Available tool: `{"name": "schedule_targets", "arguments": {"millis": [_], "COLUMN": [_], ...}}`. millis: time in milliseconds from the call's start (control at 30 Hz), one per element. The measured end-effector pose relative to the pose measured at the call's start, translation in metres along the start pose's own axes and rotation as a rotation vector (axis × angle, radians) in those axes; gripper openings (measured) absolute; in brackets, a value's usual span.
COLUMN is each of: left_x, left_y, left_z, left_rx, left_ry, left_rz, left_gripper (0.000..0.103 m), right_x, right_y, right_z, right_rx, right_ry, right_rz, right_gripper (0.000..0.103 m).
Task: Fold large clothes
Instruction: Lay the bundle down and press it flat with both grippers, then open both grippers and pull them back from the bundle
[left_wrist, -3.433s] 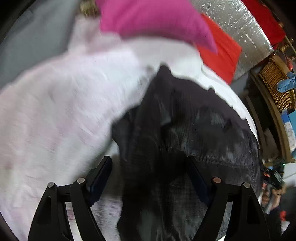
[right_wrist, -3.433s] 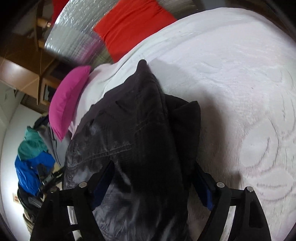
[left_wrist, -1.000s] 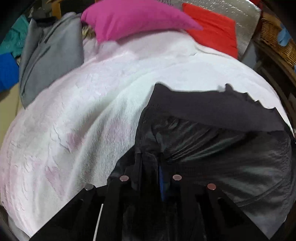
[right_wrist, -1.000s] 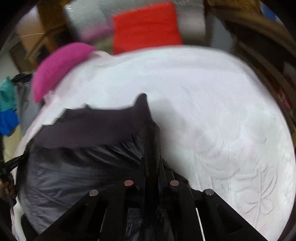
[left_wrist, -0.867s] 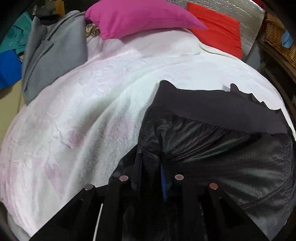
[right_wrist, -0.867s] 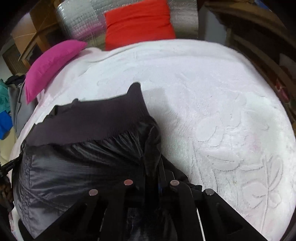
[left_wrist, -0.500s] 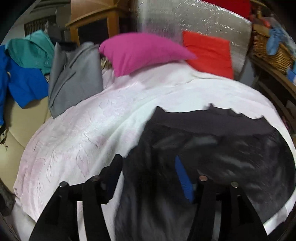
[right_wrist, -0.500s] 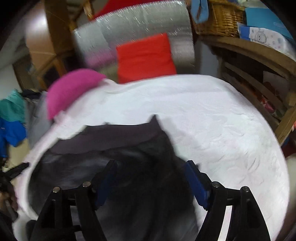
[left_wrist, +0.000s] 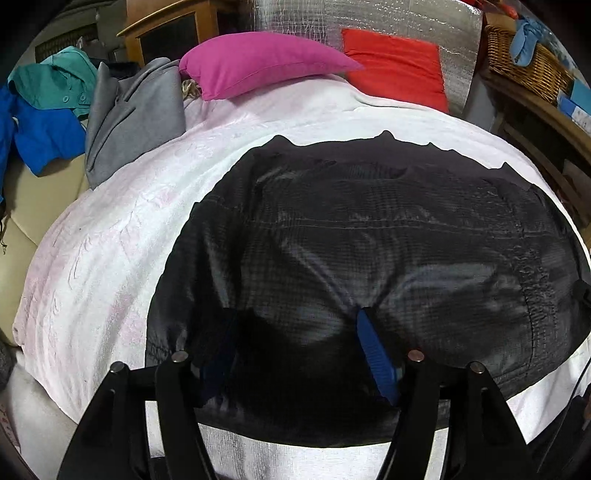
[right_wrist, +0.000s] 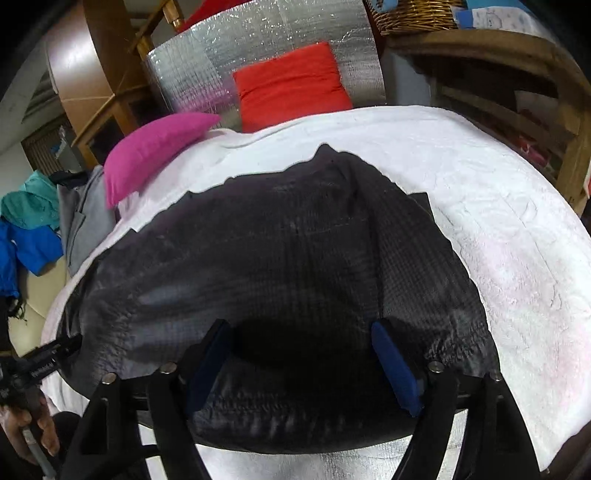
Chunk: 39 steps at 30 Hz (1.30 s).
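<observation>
Nearest you, your left hand-held gripper (left_wrist: 295, 350) stands spread, its jaws having just been opening; its blue pads (left_wrist: 376, 354) hang over the near edge of the black, shiny, grid-textured jacket (left_wrist: 369, 251) without pinching it. Your right hand-held gripper (right_wrist: 306, 362) is likewise spread wide, jaws just opened, with the jacket's near hem below and between the pads but no cloth clamped. At the lower left of the right wrist view, part of your other hand (right_wrist: 22, 424) grips the left tool's handle.

The jacket lies spread flat on the white, embossed bedspread (left_wrist: 110, 236), folded into a broad rounded block, its near hem close to the bed's near edge and a matte dark ribbed band (left_wrist: 388, 147) running along its far edge. A strip of silver foil sheet (right_wrist: 295, 465) shows under the near edge of the bedspread.

Beyond the jacket, a magenta pillow (left_wrist: 258, 59) rests at the far left of the bed, and a red cushion (left_wrist: 395, 62) leans against a silver quilted foil panel (right_wrist: 258, 55) behind it. To the left of the bed, a grey garment (left_wrist: 133, 114) drapes over the edge, with a blue garment (left_wrist: 40, 133) and a teal one (left_wrist: 55, 81) farther out. A wicker basket (left_wrist: 524, 62) sits on wooden shelving at far right
</observation>
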<state>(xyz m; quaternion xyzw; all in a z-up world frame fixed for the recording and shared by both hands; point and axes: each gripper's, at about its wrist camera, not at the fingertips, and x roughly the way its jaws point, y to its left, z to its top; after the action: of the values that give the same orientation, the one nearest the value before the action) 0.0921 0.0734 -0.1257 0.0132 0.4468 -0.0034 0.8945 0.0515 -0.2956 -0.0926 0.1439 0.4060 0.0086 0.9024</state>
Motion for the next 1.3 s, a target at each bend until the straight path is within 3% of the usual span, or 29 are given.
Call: {"name": "schedule_targets", "arguments": {"millis": [267, 467, 533, 633, 867, 967, 1300], "left_x": [0.000, -0.016, -0.015, -0.005, -0.046, -0.065, -0.093], "left_y": [0.005, 0.010, 0.012, 0.012, 0.002, -0.009, -0.037], "left_z": [-0.002, -0.008, -0.012, -0.016, -0.013, -0.018, -0.033], "left_rx": [-0.007, -0.043, -0.047, -0.031, -0.039, -0.026, 0.034], "left_ry": [0.000, -0.022, -0.025, 0.022, -0.032, -0.067, -0.075], "left_rz": [-0.007, -0.010, -0.002, 0.017, 0.017, 0.000, -0.038], "left_gripper": [0.073, 0.073, 0.073, 0.073, 0.076, 0.085, 0.086], "right_x": [-0.006, -0.037, -0.029, -0.003, -0.055, -0.081, -0.118], "right_y": [0.005, 0.030, 0.040, 0.048, 0.064, 0.074, 0.099], "right_z": [-0.002, -0.010, -0.016, -0.025, -0.020, -0.035, -0.080], "right_rx": [0.020, 0.029, -0.003, -0.059, -0.058, -0.053, -0.098], "right_ry": [-0.006, -0.071, -0.041, 0.048, -0.055, -0.086, -0.110], "right_rz": [-0.039, 0.053, 0.065, 0.005, 0.018, 0.038, 0.007], "right_gripper": [0.087, 0.087, 0.089, 0.090, 0.090, 0.094, 0.095]}}
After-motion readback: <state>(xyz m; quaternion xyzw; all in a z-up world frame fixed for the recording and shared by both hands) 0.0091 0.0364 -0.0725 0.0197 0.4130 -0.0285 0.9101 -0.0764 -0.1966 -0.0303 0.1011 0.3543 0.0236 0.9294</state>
